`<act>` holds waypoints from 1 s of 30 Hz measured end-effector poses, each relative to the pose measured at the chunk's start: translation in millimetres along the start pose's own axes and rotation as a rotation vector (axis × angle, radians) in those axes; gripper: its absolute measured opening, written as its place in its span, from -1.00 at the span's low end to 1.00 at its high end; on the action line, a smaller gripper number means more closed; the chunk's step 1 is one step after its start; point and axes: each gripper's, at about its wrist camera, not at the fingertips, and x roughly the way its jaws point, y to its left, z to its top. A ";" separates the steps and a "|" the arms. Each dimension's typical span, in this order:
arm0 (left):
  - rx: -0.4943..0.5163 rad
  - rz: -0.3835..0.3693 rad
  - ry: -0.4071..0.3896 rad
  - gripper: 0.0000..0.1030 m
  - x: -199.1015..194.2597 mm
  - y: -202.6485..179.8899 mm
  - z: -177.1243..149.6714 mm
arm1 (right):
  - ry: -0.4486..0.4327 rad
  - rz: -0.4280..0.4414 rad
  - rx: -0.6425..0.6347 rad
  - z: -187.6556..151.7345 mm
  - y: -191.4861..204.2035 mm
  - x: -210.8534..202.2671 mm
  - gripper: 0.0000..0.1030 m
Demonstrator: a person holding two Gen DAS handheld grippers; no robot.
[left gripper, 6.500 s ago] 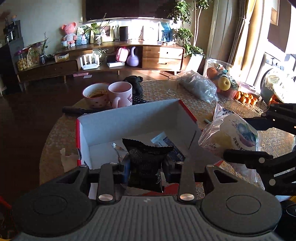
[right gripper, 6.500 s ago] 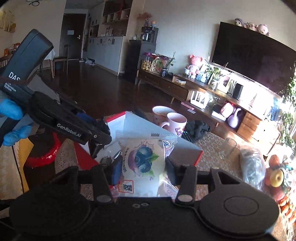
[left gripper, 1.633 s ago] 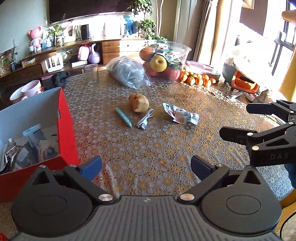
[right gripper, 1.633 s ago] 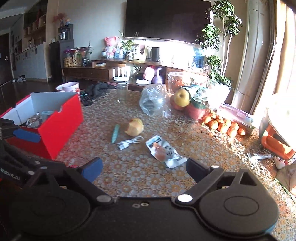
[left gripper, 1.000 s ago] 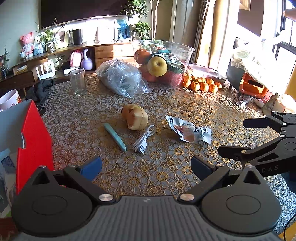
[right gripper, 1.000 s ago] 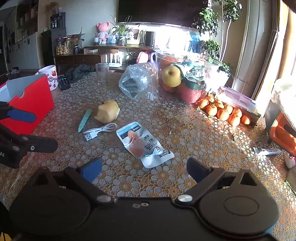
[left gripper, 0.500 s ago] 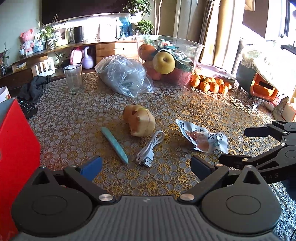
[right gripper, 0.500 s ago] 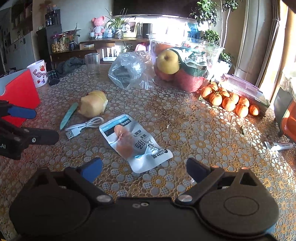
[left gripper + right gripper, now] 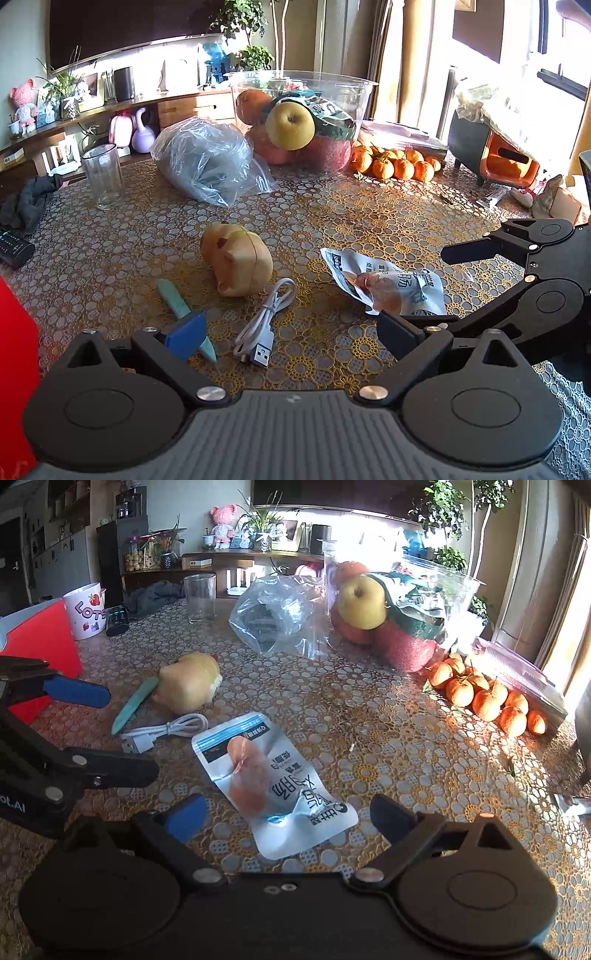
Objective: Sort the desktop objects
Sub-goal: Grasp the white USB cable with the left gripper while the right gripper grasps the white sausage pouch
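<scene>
Tongs on both sides are gaping wide with nothing between them. I am holding the left gripper [image 9: 286,330] low over the table [image 9: 369,206], and the white USB cable [image 9: 264,321] is lying loosely coiled just ahead of the gap, at twelve o'clock, its plug end nearest me. A teal blade-like stick [image 9: 177,306] is running under my blue left fingertip [image 9: 184,334] at about ten o'clock, and a tan pig-shaped toy [image 9: 238,258] is sitting just beyond the cable.

I am hovering the right gripper [image 9: 286,814] over the snack pouch [image 9: 273,782], which is lying flat right in the gap, its near end reaching between the fingertips. The pouch is silvery white with a blue top strip, printed characters and a pinkish piece of food showing at its middle. From the left camera it is lying at two o'clock, beside the right tool's black fingers.

Only the right camera is showing a white mug [image 9: 86,611] with strawberries at ten o'clock, next to the red box [image 9: 44,642]. Both views are showing the drinking glass [image 9: 103,175], a clear plastic bag [image 9: 210,162], the fruit bowl [image 9: 332,92] and the tangerines [image 9: 393,166] farther back.
</scene>
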 end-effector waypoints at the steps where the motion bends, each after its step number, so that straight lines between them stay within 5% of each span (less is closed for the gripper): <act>1: 0.004 0.000 -0.002 0.91 1.8 0.7 0.3 | -0.002 0.004 -0.006 0.5 0.0 1.7 0.84; 15: -0.047 -0.054 0.033 0.77 24.9 14.1 3.7 | -0.030 0.116 -0.025 2.1 -10.8 25.5 0.74; 21: -0.086 -0.079 0.057 0.46 29.8 21.7 1.8 | -0.041 0.149 -0.055 2.3 -8.5 21.7 0.43; 24: -0.076 -0.079 0.057 0.45 28.6 20.2 1.2 | -0.034 0.139 -0.062 3.8 -5.0 20.5 0.39; 30: -0.029 -0.057 0.059 0.05 26.0 13.7 0.5 | -0.019 0.098 -0.046 3.8 0.4 16.8 0.34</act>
